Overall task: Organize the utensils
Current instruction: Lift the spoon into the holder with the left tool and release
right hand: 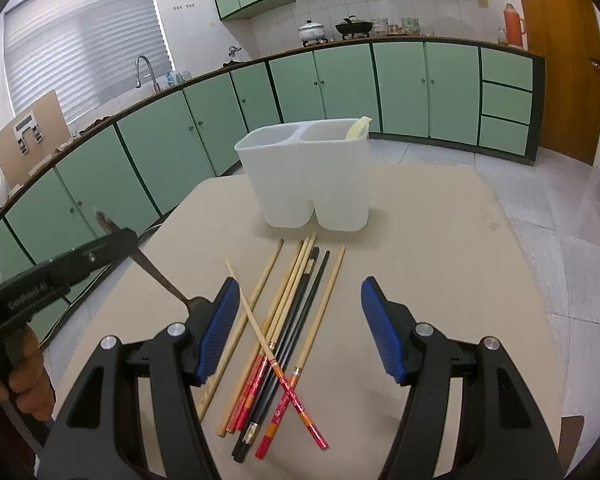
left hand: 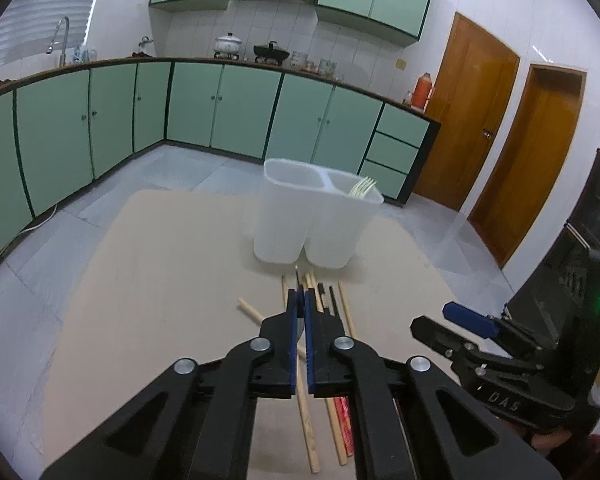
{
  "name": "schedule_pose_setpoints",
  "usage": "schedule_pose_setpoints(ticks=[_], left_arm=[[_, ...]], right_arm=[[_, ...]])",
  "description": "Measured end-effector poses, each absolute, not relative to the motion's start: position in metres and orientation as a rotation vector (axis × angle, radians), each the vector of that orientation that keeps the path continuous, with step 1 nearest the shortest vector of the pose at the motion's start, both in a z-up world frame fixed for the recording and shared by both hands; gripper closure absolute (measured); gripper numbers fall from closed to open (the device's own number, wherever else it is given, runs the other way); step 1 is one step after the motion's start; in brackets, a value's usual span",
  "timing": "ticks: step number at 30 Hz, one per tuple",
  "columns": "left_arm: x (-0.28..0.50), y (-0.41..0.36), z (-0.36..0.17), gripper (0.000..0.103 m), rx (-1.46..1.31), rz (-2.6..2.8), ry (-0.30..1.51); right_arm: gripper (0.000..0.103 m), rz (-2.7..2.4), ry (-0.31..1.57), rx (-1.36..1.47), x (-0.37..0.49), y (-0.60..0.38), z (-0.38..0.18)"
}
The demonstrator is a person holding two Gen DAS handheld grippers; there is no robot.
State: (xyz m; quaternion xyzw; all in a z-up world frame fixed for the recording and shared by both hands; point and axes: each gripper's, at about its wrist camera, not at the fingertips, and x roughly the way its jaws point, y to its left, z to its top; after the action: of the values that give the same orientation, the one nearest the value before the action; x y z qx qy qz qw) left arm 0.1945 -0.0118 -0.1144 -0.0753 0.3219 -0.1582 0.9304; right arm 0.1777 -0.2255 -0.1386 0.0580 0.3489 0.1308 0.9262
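Observation:
My left gripper (left hand: 302,294) is shut on the thin handle of a metal spoon (right hand: 160,278), lifted off the table. In the right wrist view the spoon hangs slanted from the left gripper (right hand: 116,240), bowl end low beside my right gripper's left finger. My right gripper (right hand: 300,286) stands open above a loose pile of wooden, black and red-patterned chopsticks (right hand: 284,320), touching none. Beyond them stands a white two-compartment holder (right hand: 304,184) (left hand: 312,224). Pale forks (right hand: 358,127) (left hand: 363,187) lean in its right compartment; nothing shows above the rim of the left one.
The beige table (right hand: 440,260) has bare surface to the right of the chopsticks and around the holder. A person's hand (right hand: 16,376) grips the left tool at the lower left. Green kitchen cabinets (left hand: 100,120) and wooden doors (left hand: 480,112) lie beyond the table.

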Motion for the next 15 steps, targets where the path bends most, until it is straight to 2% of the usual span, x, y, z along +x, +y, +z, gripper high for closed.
schedule_pose_setpoints(ticks=[15], left_arm=[[0.203, -0.022, -0.07, 0.1, -0.098, -0.322, 0.548]], right_arm=[[0.041, 0.252, 0.675, 0.119, 0.193, -0.227, -0.122]])
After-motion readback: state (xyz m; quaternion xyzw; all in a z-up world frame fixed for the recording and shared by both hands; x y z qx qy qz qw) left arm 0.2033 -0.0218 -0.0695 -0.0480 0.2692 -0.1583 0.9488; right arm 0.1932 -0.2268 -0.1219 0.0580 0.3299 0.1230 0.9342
